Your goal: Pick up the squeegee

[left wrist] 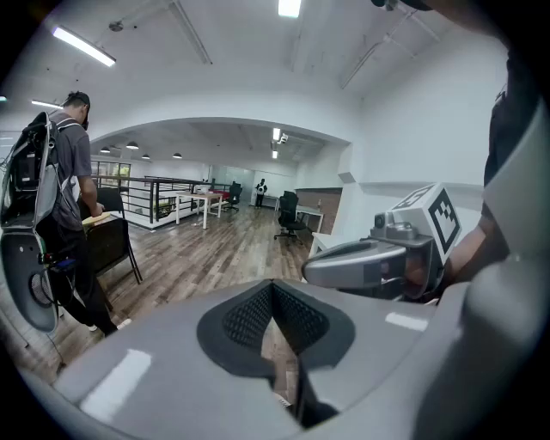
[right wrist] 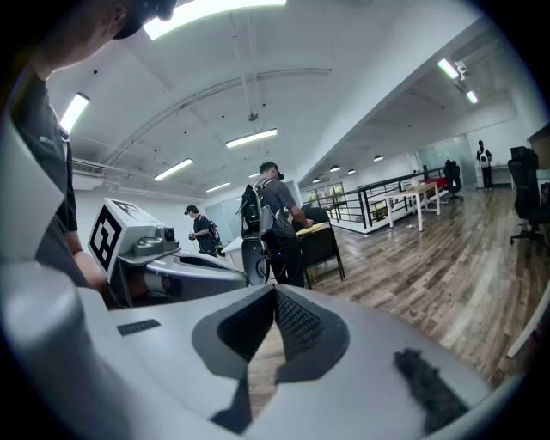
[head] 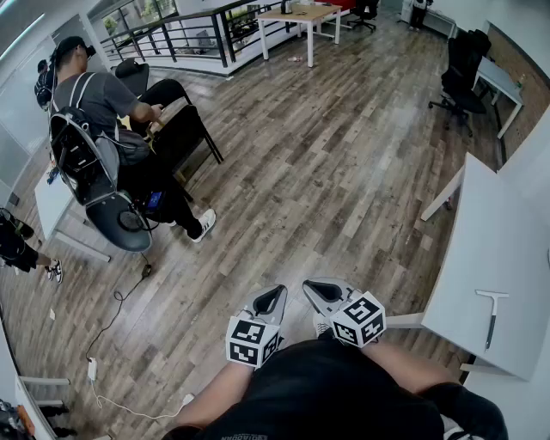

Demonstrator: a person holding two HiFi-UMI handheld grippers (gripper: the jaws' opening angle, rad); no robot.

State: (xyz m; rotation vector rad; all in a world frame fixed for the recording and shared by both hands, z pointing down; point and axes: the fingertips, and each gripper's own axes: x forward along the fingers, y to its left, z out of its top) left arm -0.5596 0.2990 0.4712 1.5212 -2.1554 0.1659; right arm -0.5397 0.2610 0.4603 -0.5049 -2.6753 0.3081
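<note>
Approach step: my left tongs point(head: 273, 294) and right tongs point(head: 314, 289) are shut, empty; next I swing right to the squeegee point(head: 491, 316) and open.

left gripper point(head: 277, 292): 1 | right gripper point(head: 309, 287): 1 | squeegee point(head: 491, 319): 1 | wooden table point(head: 301, 15): 1 | seated person point(head: 101, 101): 1

You stand on a wood-plank floor point(head: 344, 172) of grey-brown boards that stretches far ahead. Near you on the right is a white table point(head: 481, 258). Farther off on that side, a black office chair point(head: 460, 77) sits beside a white desk point(head: 503, 82). At the far end, a black railing point(head: 172, 34) runs to the left of a pale wooden table point(head: 301, 15). White walls point(left wrist: 412, 112) and strip ceiling lights point(left wrist: 82, 45) keep the room bright
</note>
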